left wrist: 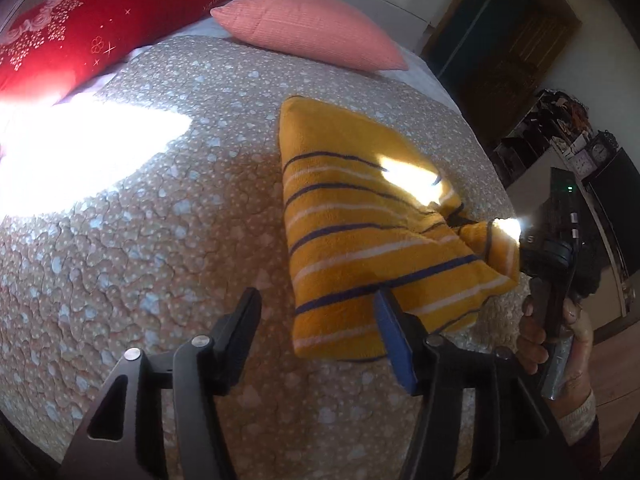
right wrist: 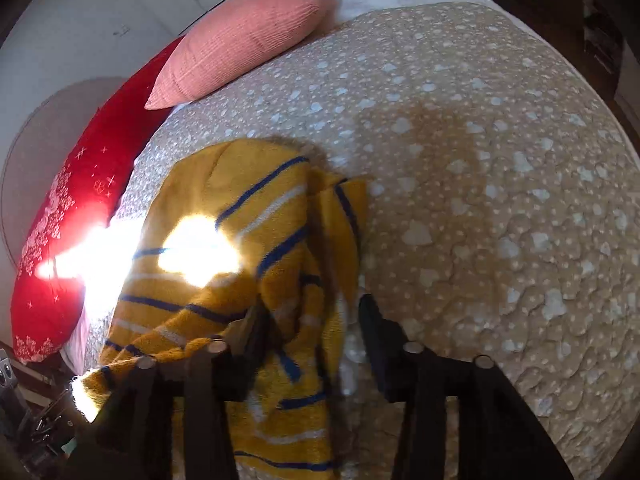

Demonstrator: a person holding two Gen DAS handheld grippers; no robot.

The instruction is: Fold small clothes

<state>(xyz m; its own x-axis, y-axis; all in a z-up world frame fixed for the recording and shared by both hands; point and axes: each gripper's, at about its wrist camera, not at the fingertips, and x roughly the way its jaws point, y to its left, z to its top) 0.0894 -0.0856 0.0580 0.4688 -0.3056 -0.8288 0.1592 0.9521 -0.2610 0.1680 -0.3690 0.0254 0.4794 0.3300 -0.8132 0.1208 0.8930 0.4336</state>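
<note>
A small yellow garment with navy and white stripes (left wrist: 360, 240) lies partly folded on the bed's beige spotted blanket (left wrist: 160, 260). My left gripper (left wrist: 316, 320) is open and empty above the blanket; its right finger hangs over the garment's near corner. In the left wrist view the right gripper's body (left wrist: 548, 256) sits at the garment's right edge, where the cloth bunches up. In the right wrist view the garment (right wrist: 248, 280) lies crumpled left of centre. My right gripper (right wrist: 308, 320) is open, with folds of the garment between and over its left finger.
A pink pillow (left wrist: 312, 28) and a red embroidered pillow (left wrist: 88, 28) lie at the head of the bed. Bright sun patches fall on the blanket (left wrist: 80, 152). The bed's right edge drops to a wooden floor, with a shelf and dark door (left wrist: 500, 48) beyond.
</note>
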